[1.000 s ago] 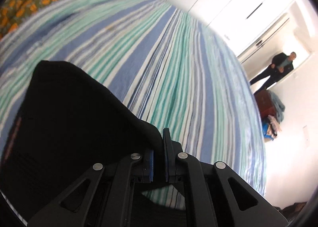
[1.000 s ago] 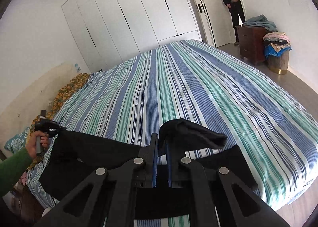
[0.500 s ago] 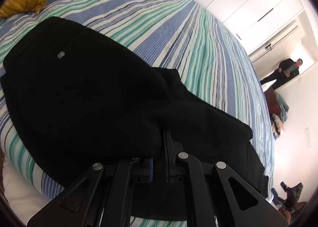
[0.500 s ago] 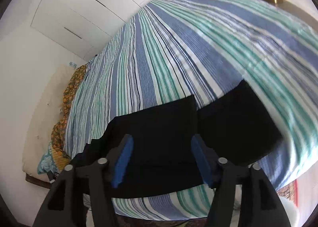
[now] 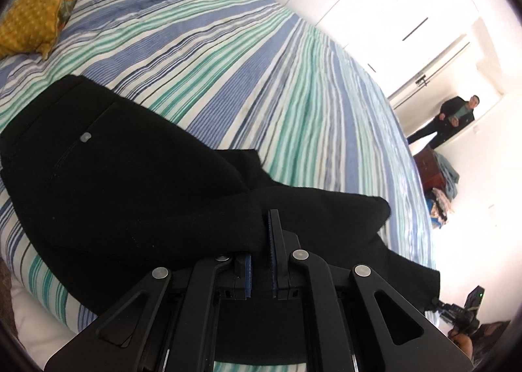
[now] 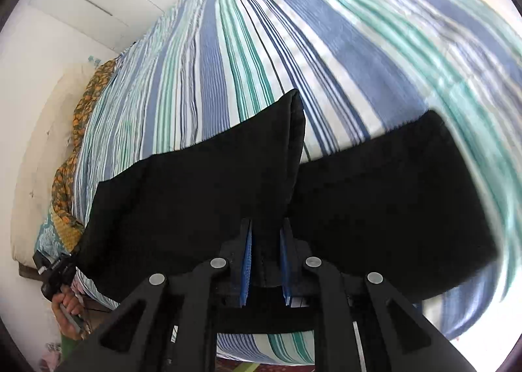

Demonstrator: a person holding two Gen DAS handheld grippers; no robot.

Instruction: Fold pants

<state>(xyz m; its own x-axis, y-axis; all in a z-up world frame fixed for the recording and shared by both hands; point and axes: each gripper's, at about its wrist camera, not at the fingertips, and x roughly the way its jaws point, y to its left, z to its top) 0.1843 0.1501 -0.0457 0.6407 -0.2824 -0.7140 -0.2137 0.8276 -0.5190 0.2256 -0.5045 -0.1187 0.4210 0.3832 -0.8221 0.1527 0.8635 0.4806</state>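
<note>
Black pants (image 5: 124, 183) lie near the front edge of a striped bed; the waist with a back-pocket button (image 5: 86, 136) shows at the left of the left wrist view. My left gripper (image 5: 261, 225) is shut on a fold of the pants; cloth drapes over its left finger. In the right wrist view the pants (image 6: 202, 196) spread as two dark panels with a seam ridge between. My right gripper (image 6: 266, 228) has narrowed around that ridge, blue pads (image 6: 246, 261) close on each side of the cloth.
The blue, green and white striped bedspread (image 5: 261, 72) covers the bed. Orange floral pillows (image 5: 39, 13) lie at the head. White wardrobes line the wall. A man (image 5: 453, 117) stands in the doorway beside a dresser with clothes (image 5: 440, 183). The left hand holding its gripper (image 6: 62, 277) shows.
Right gripper, shut on cloth a second ago and wide open half a second ago, has closed in around the pants ridge. Left gripper stayed shut on the pants and lowered the cloth onto the bed.
</note>
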